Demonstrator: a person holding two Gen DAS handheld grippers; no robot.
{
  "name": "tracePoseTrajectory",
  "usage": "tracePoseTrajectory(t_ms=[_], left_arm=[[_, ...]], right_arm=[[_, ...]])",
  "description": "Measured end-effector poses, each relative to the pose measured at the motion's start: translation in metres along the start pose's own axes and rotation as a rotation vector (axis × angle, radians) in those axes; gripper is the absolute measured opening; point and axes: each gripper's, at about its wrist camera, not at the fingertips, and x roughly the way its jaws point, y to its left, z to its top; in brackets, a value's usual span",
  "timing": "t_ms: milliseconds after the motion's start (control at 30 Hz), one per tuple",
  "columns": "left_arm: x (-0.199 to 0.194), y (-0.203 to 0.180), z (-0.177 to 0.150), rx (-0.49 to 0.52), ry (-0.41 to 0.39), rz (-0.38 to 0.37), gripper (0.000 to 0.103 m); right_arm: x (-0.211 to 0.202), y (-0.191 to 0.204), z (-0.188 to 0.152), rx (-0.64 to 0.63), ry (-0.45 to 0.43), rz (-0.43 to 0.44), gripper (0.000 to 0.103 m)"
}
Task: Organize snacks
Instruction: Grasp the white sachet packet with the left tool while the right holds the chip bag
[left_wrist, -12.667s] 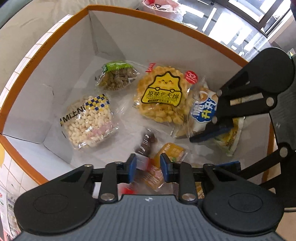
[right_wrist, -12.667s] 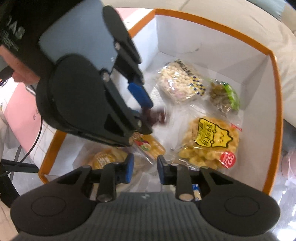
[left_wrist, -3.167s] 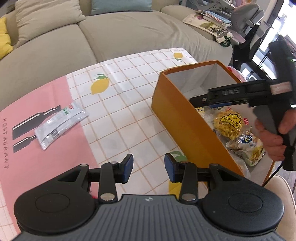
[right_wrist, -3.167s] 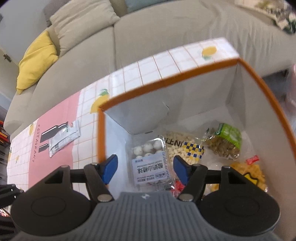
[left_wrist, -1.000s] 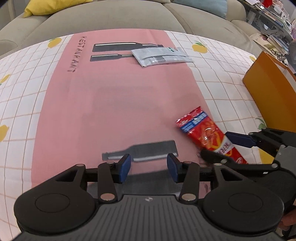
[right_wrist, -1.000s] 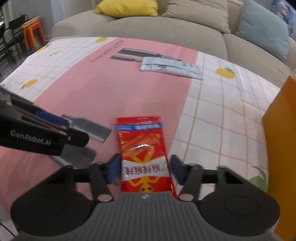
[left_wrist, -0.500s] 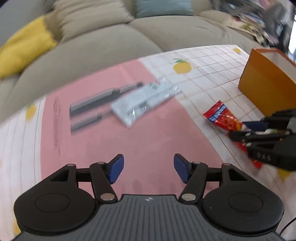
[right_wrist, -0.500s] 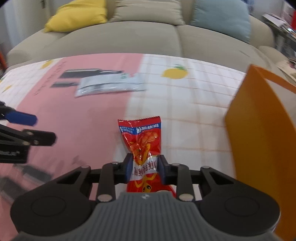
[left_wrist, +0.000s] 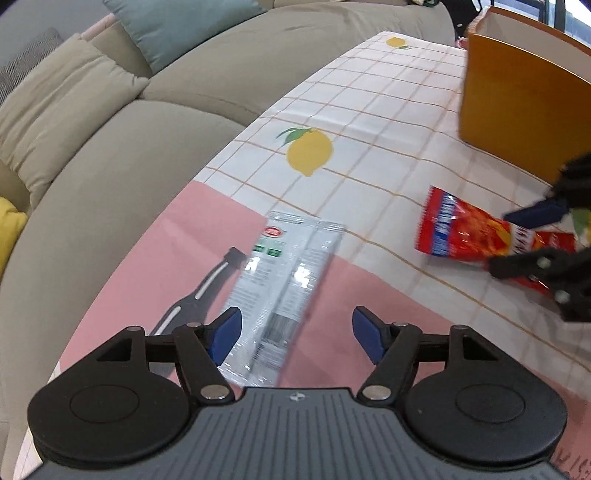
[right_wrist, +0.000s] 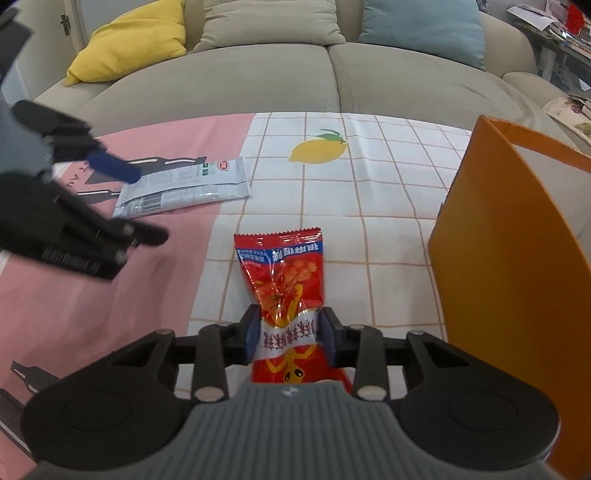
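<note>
From my left camera, the counter (left_wrist: 369, 122) wears a smooth cloth, pink and white-checked with lemons, against a grey sofa (left_wrist: 110, 155). A flat silvery packet (left_wrist: 284, 273) lies near, between my left tongs (left_wrist: 295, 334), whose blue pads are opening wide, not pressing it. An orange box (left_wrist: 517, 107) stands far right.

From my right camera, the right tongs (right_wrist: 290, 338) pinch a crinkly red packet (right_wrist: 284, 280) at its waist, easing slightly. The box (right_wrist: 506, 258) stands right, the silvery packet (right_wrist: 184, 188) far left.

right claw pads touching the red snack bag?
Touching. Right wrist view: both pads press the red snack bag, pinching its waist.
</note>
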Motion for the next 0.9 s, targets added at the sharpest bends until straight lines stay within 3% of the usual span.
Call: tracePoseTrajectory(t_ms=[333,633,733,900], left_arm=[[0.021,0.023,0.007,-0.061,0.008,-0.050,0.092],[0.035,0.040,0.010,-0.090,-0.018,-0.171,0.098],[0.041,0.046,0.008,-0.125,-0.035,-0.221,0.102],[0.040,0.045,0.002,-0.160,-0.058,-0.210,0.103]], right_arm=[[-0.001,-0.001,-0.004,-0.014,-0.017,0.022,0.042],[-0.002,-0.001,-0.005,-0.027,-0.014,0.041,0.061],[-0.001,-0.004,-0.004,-0.011,-0.015,0.033,0.061],[-0.001,-0.005,-0.006,-0.024,-0.029,0.036,0.062]])
